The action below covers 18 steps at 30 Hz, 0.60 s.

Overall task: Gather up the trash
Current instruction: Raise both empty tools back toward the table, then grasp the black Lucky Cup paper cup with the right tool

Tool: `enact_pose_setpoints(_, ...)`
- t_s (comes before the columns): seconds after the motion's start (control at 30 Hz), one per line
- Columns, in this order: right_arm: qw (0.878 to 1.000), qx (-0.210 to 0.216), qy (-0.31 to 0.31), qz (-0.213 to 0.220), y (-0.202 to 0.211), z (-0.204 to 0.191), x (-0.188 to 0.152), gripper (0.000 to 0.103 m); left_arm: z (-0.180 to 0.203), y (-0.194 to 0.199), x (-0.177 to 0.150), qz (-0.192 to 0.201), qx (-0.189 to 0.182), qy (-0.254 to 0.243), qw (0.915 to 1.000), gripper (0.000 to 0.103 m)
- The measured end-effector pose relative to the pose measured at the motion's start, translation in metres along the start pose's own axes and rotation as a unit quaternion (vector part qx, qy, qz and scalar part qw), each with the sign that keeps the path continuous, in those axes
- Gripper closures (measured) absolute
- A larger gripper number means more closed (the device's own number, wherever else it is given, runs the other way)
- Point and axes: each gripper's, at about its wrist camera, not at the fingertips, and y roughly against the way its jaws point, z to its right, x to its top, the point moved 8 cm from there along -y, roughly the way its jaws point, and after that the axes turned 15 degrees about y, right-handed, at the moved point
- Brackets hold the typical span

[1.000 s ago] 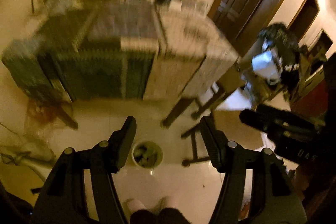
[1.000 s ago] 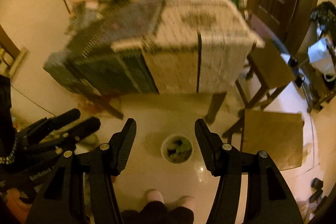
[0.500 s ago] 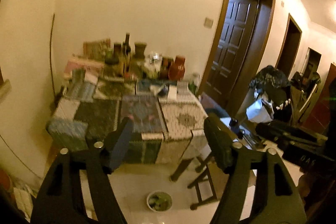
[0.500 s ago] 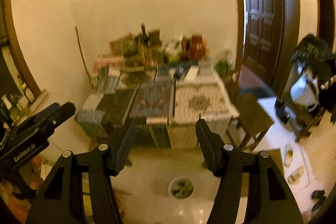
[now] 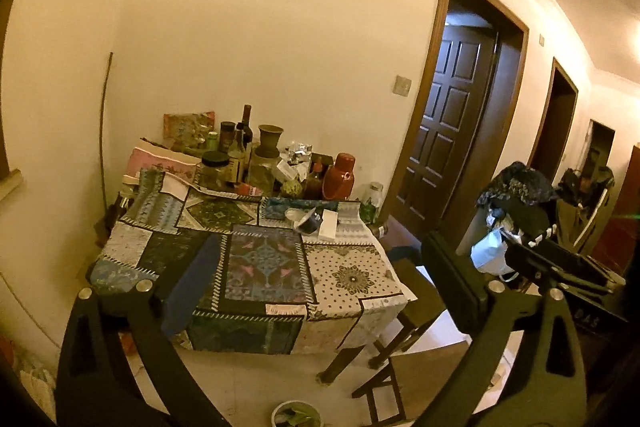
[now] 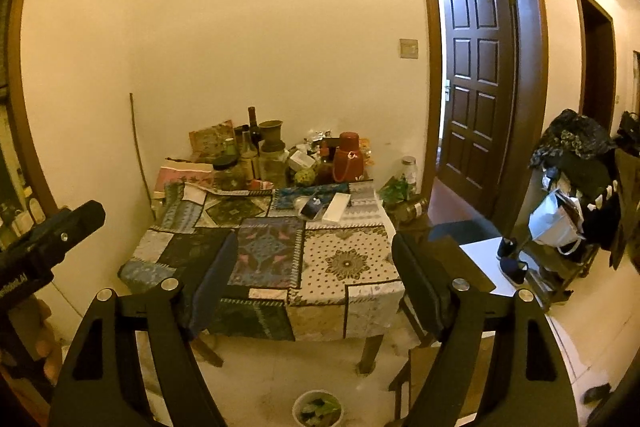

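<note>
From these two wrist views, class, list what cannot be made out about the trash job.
- Small bin on the floor: the bottom edge cuts it in both views; its greenish contents are too small to name.
- Table near edge: the open, empty left tool and right tool cover parts of it.
- Items by the dark cup: too small to tell trash from keepsakes.
- Under the table: hidden by the hanging cloth.

left tool (image 5: 320, 287) opening, right tool (image 6: 314, 277) opening, both empty
</note>
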Motion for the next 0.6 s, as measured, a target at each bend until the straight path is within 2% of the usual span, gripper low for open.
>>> enact_pose_setpoints(0.17, 1.000, 0.011, 0.002, 0.003, -0.034, 0.025, 0.014, 0.027, 0.019, -0.047, 0.011, -0.002, 0.016, -0.009, 0.9998, 0.002)
enact_pose_setpoints(0.33, 1.000, 0.028, 0.007, 0.002, -0.071, 0.054, 0.033, 0.027, 0.046, -0.100, 0.028, -0.004, 0.010, -0.009, 0.9999, 0.002)
enact_pose_setpoints(0.6, 0.997, 0.062, 0.030, -0.019, -0.128, 0.083, 0.050, 0.027, 0.071, -0.172, 0.043, 0.006, 0.037, 0.014, 0.9992, 0.002)
